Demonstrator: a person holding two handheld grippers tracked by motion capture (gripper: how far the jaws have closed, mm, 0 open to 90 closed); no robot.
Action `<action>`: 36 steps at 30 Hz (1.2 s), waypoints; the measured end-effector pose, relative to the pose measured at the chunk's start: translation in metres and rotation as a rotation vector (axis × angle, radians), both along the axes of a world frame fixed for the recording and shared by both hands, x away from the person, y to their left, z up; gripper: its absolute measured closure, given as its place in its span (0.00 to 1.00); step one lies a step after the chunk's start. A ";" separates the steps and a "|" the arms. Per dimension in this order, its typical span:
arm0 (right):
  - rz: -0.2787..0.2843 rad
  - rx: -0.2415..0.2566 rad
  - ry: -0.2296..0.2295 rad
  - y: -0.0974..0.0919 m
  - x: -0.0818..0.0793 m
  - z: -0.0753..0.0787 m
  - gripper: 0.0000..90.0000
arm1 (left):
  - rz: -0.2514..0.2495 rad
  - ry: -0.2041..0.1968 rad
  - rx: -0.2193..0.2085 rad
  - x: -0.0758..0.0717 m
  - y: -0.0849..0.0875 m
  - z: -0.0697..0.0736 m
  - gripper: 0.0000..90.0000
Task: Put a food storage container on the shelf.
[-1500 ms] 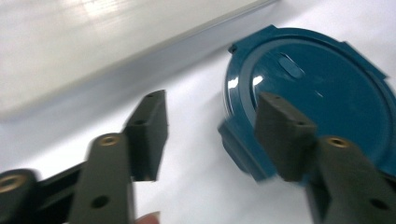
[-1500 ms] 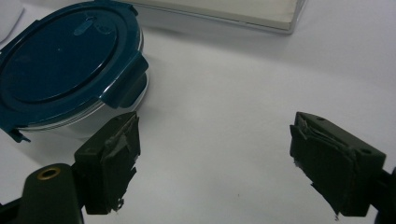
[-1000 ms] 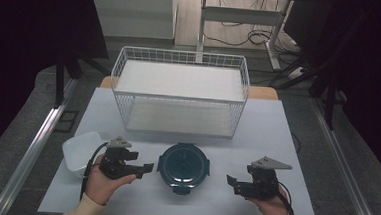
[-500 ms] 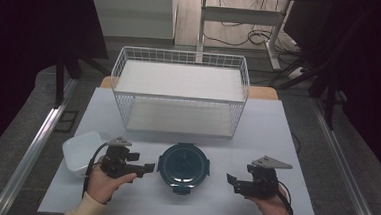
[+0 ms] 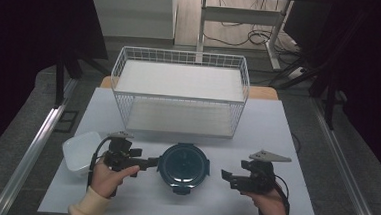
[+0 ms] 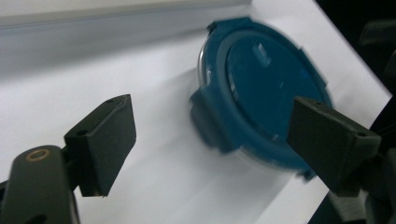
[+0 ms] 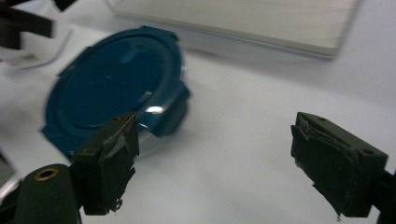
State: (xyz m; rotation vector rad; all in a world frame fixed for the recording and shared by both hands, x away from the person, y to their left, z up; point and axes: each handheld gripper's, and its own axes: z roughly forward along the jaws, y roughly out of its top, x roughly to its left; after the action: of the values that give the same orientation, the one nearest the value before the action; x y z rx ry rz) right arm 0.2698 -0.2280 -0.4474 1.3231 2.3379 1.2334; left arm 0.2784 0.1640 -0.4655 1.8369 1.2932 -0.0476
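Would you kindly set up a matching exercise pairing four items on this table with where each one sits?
Things:
1. white wire basket
2. round container with blue lid
3. clear plastic tub
4. right gripper

Places:
A. at the table's near left edge
B. right of the blue lid, apart from it
C. at the far side of the table
D. near middle, between the two grippers

Pairs: 1-C, 2-D, 3-A, 4-B

There is one round blue tub (image 5: 183,167) in the lower middle, one clear box (image 5: 79,152) at the lower left, one white wire basket (image 5: 179,94) in the middle, and two grippers, the left gripper (image 5: 151,162) and the right gripper (image 5: 226,177), near the bottom.
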 end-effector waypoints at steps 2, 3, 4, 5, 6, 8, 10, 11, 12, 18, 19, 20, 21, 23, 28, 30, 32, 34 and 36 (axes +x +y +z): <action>0.018 0.012 0.018 0.005 0.005 0.000 0.16 | -0.006 0.007 0.008 0.005 -0.004 0.001 0.15; 0.022 0.015 0.025 0.009 0.007 0.000 0.16 | -0.007 0.013 0.001 0.007 -0.005 0.001 0.15; 0.022 0.018 0.029 0.011 0.010 0.000 0.16 | -0.005 0.017 -0.009 0.008 -0.006 0.001 0.15; 0.022 0.026 0.034 0.014 0.012 0.000 0.16 | -0.007 0.018 -0.009 0.009 -0.005 0.001 0.15; 0.024 0.037 0.042 0.018 0.015 -0.001 0.16 | -0.003 0.017 -0.017 0.011 -0.006 0.001 0.15; 0.021 0.038 0.046 0.022 0.017 -0.002 0.16 | -0.008 0.018 -0.016 0.011 -0.006 0.000 0.15; 0.021 0.041 0.054 0.028 0.020 -0.004 0.16 | -0.010 0.021 -0.013 0.012 -0.007 -0.002 0.15; 0.024 0.046 0.062 0.032 0.021 -0.006 0.16 | -0.010 0.023 -0.018 0.012 -0.007 -0.003 0.15; 0.031 0.055 0.080 0.037 0.022 -0.009 0.15 | -0.023 0.039 -0.077 0.012 -0.005 -0.004 0.15; 0.046 0.089 0.107 0.043 0.027 -0.016 0.15 | -0.037 0.045 -0.056 0.010 -0.010 -0.009 0.15; 0.047 0.100 0.117 0.045 0.029 -0.018 0.14 | -0.042 0.052 -0.050 0.010 -0.013 -0.012 0.15; 0.047 0.100 0.117 0.045 0.029 -0.018 0.14 | -0.042 0.052 -0.050 0.010 -0.013 -0.012 0.15; 0.046 0.101 0.125 0.045 0.029 -0.019 0.14 | -0.042 0.061 -0.052 0.010 -0.015 -0.014 0.15; 0.050 0.102 0.133 0.048 0.030 -0.021 0.13 | -0.047 0.064 -0.037 0.010 -0.018 -0.017 0.15; 0.054 0.133 0.180 0.051 0.031 -0.030 0.12 | -0.063 0.091 -0.089 0.012 -0.022 -0.023 0.15; 0.044 0.139 0.207 0.053 0.033 -0.036 0.12 | -0.066 0.112 -0.107 0.014 -0.023 -0.028 0.14; 0.040 0.145 0.219 0.054 0.034 -0.039 0.12 | -0.051 0.116 -0.074 0.015 -0.025 -0.031 0.15; 0.041 0.147 0.226 0.055 0.034 -0.040 0.12 | -0.064 0.131 -0.090 0.016 -0.026 -0.035 0.15; 0.039 0.149 0.239 0.057 0.035 -0.042 0.11 | -0.063 0.131 -0.082 0.017 -0.027 -0.036 0.15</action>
State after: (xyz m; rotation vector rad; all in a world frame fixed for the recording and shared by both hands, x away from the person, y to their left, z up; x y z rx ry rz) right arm 0.3048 -0.1708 -0.4890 1.5579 2.4823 1.3526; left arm 0.2956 0.1372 -0.5013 1.8286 1.3031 -0.2558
